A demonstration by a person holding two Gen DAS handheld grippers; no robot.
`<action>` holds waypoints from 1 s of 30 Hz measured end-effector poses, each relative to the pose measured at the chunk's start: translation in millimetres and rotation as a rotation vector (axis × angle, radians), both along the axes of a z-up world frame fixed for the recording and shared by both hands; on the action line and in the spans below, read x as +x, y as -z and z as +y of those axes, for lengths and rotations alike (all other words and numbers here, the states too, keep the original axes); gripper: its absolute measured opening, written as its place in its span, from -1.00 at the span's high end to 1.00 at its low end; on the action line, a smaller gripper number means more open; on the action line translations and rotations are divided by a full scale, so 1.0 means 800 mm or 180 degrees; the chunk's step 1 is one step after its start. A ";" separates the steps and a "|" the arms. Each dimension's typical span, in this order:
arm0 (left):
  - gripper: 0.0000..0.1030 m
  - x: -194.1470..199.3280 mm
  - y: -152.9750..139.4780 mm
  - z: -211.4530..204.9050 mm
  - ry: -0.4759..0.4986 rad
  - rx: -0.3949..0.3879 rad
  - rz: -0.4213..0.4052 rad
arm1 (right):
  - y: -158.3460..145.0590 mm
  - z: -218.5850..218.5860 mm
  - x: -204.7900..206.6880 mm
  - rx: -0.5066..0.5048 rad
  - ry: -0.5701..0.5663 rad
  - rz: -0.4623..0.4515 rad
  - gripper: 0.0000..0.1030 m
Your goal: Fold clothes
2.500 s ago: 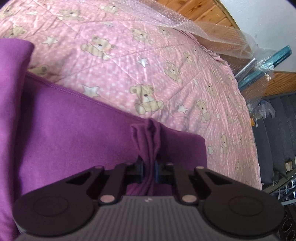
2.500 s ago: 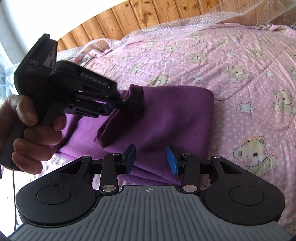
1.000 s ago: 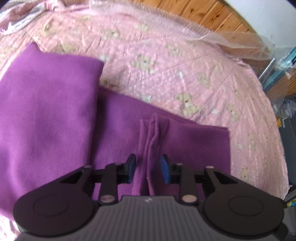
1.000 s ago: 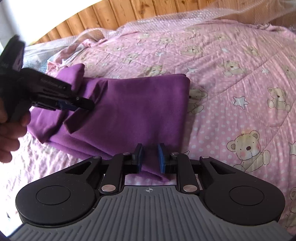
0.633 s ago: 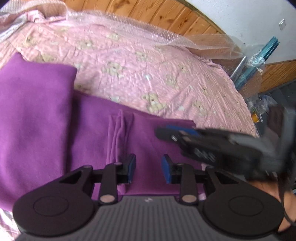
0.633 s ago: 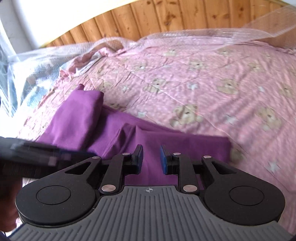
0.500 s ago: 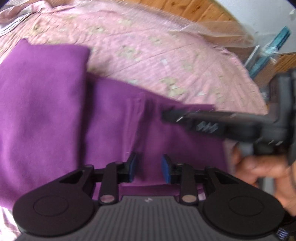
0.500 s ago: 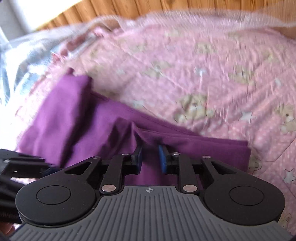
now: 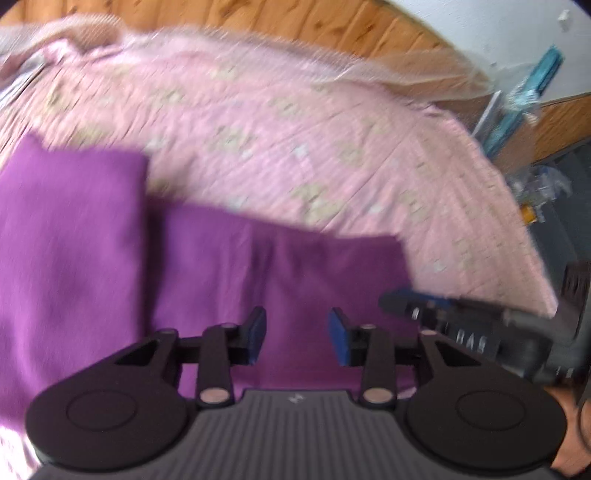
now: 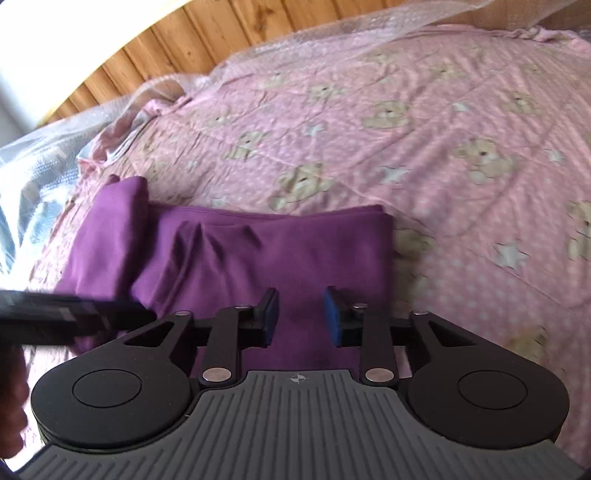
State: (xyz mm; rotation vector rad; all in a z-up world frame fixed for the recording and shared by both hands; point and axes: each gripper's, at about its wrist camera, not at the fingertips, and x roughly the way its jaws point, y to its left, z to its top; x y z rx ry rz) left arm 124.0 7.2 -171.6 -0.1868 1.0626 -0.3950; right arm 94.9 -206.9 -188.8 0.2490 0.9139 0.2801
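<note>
A purple garment (image 9: 207, 266) (image 10: 236, 254) lies folded on a pink bedspread (image 9: 295, 140) (image 10: 443, 122) printed with bears and stars. A folded part lies along its left side, and a few creases run through its middle. My left gripper (image 9: 297, 335) hovers open just above the near edge of the cloth, with nothing between its blue pads. My right gripper (image 10: 300, 316) is open too, above the garment's near right part. The right gripper's body (image 9: 476, 332) shows at the right of the blurred left wrist view. The left gripper's body (image 10: 70, 314) crosses the left edge of the right wrist view.
Wooden panelling (image 10: 207, 33) and clear bubble wrap (image 10: 332, 40) run along the bed's far side. A pale blue cloth (image 10: 29, 173) lies at the far left. Beyond the bed's right edge stand a teal bar (image 9: 524, 99) and dark steps (image 9: 569, 206).
The left gripper let go of the purple cloth it had pinched, and the cloth now lies flat. Both grippers drew back toward the near edge, and the right one opened slightly wider.
</note>
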 end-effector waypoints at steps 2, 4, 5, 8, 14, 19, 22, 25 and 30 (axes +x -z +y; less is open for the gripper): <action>0.12 0.021 0.001 -0.019 0.0079 0.0079 -0.0066 | -0.010 -0.005 -0.018 -0.0001 -0.0020 -0.0135 0.37; 0.12 0.042 0.019 -0.025 0.0049 0.0257 -0.0003 | -0.009 -0.002 -0.030 -0.0025 -0.0101 -0.0138 0.37; 0.12 0.052 0.031 -0.024 -0.0004 0.0357 0.0068 | -0.001 0.001 -0.036 -0.0074 -0.0132 -0.0080 0.34; 0.10 0.069 0.045 -0.015 -0.0110 0.0323 0.0198 | 0.016 0.009 -0.055 -0.0218 -0.0199 0.0016 0.33; -0.01 0.064 0.024 -0.002 -0.0228 0.0201 0.0336 | -0.019 -0.009 -0.091 -0.0209 0.0046 -0.0007 0.16; -0.01 0.054 0.014 -0.022 0.0089 0.0147 0.0357 | -0.041 -0.027 -0.127 -0.0292 0.0519 -0.0049 0.06; -0.01 0.044 -0.001 -0.034 0.0261 0.0212 0.0318 | -0.045 -0.040 -0.155 0.0015 0.1056 -0.0008 -0.01; -0.06 0.032 -0.030 -0.038 0.0371 0.0159 0.0198 | -0.042 -0.043 -0.171 0.0264 0.1355 0.0055 -0.04; -0.11 0.022 -0.054 -0.050 0.0434 0.0184 0.0111 | -0.036 -0.042 -0.171 0.0554 0.1353 0.0073 -0.19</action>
